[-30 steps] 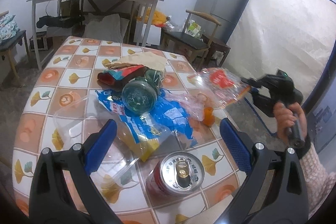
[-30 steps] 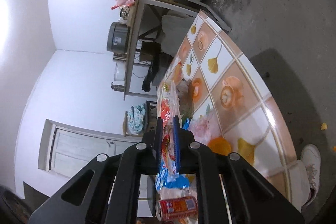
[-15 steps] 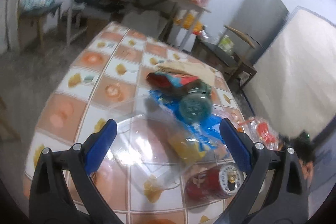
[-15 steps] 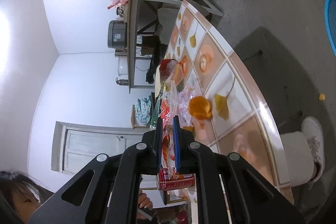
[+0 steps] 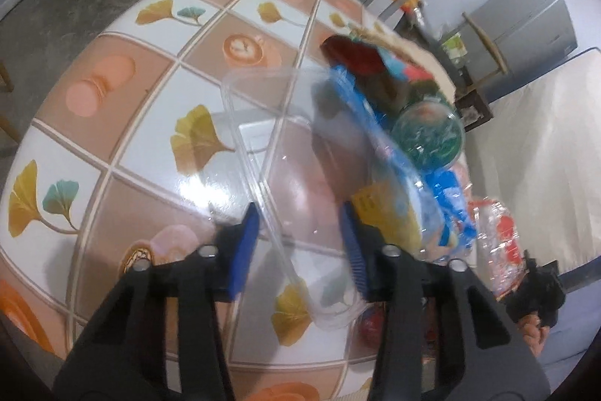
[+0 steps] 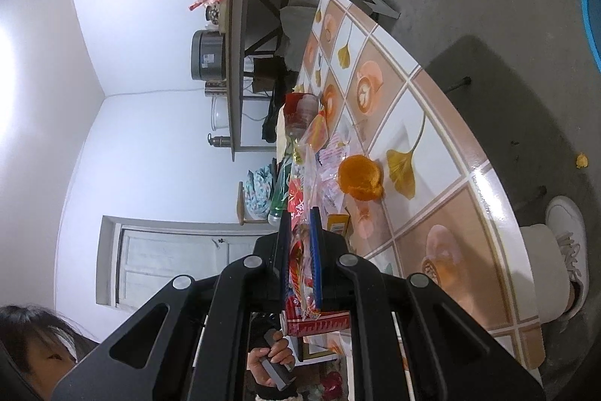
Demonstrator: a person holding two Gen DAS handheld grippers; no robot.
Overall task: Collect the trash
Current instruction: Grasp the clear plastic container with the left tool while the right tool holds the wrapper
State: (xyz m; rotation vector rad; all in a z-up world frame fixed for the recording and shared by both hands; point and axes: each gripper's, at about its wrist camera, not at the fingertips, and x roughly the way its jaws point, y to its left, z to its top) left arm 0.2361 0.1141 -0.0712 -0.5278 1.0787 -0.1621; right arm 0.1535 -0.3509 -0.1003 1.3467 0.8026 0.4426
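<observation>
A clear plastic container (image 5: 285,153) lies on the tiled table (image 5: 112,138), and its near rim runs between the blue pads (image 5: 246,243) of my left gripper (image 5: 298,247). The jaws are closing, with a gap still showing on both sides of the rim. Beyond the container lie a blue wrapper (image 5: 443,190), a yellow packet (image 5: 379,209), a green bottle (image 5: 428,138) and a red can (image 5: 370,326). My right gripper (image 6: 300,239) is shut on a clear bag with red print (image 6: 300,198), held at the table's edge. An orange peel (image 6: 360,177) sits next to that bag.
A grey side table (image 6: 233,55) with a cooker and plastic bags stands against the wall. A fridge (image 5: 526,21), a wooden chair (image 5: 484,40) and a mattress (image 5: 544,145) are on the right. A person's white shoe (image 6: 567,232) is by the table.
My left gripper has dropped toward the table and rolled, and its jaws have narrowed from wide open around the clear container's rim. The right gripper keeps the bag and has shifted a little.
</observation>
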